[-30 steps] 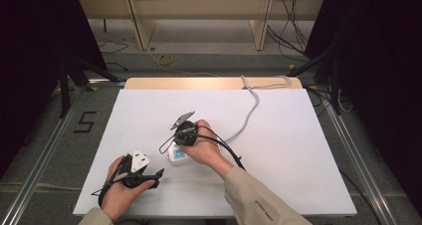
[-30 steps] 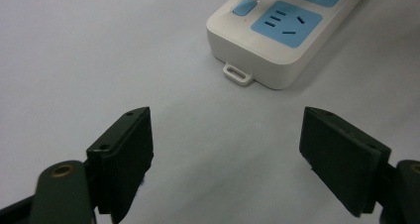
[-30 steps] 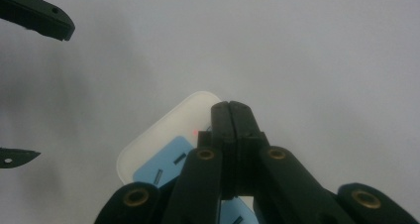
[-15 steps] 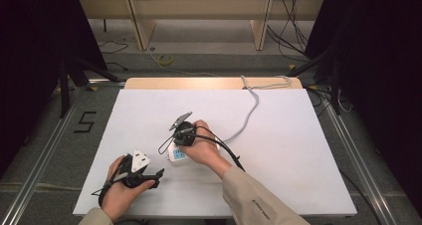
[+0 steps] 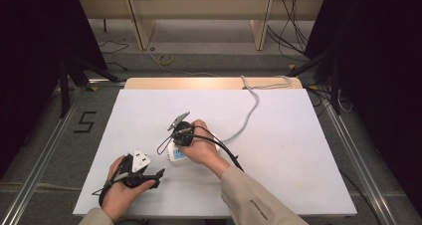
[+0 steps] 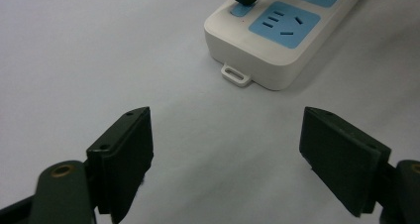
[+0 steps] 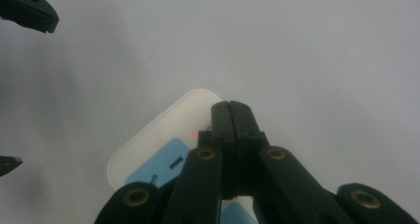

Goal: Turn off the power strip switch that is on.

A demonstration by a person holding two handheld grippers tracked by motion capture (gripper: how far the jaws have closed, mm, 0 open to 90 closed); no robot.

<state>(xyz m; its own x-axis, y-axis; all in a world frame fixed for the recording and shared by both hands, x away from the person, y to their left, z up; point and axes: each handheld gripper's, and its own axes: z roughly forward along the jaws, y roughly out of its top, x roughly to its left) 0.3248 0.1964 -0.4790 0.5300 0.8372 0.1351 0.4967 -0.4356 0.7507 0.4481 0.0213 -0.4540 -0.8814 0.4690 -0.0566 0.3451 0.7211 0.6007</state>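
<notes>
At the bottom of the high view, lower left of the frame, the left gripper (image 5: pixel 158 174) is resting on the white bench (image 5: pixel 298 150) with its jaws spread wide and nothing between them; in the left gripper view both black pads are standing well apart over bare surface. Just beyond it, near the middle of the frame, the white power strip (image 5: pixel 175 154) is lying flat on the bench, and in the left gripper view its near end (image 6: pixel 277 40) is sitting at the upper right with a small mounting tab facing the camera.

The right gripper (image 7: pixel 231 110) is pressing down on that strip with its jaws closed tight together and gripping nothing, their tips touching the strip's end beside a small red light (image 7: pixel 192 133). My reading is that the switch is being pushed. To do it well, the closed tips should be bearing straight down on the button, not on the casing, and the free gripper could be steadying the strip's end so it is not sliding.

Counting: two grippers, one power strip, one grey cord (image 5: pixel 251 110) running from the strip toward the upper right of the bench. At least two blue socket panels are showing in the left gripper view; the rest are cut off.
</notes>
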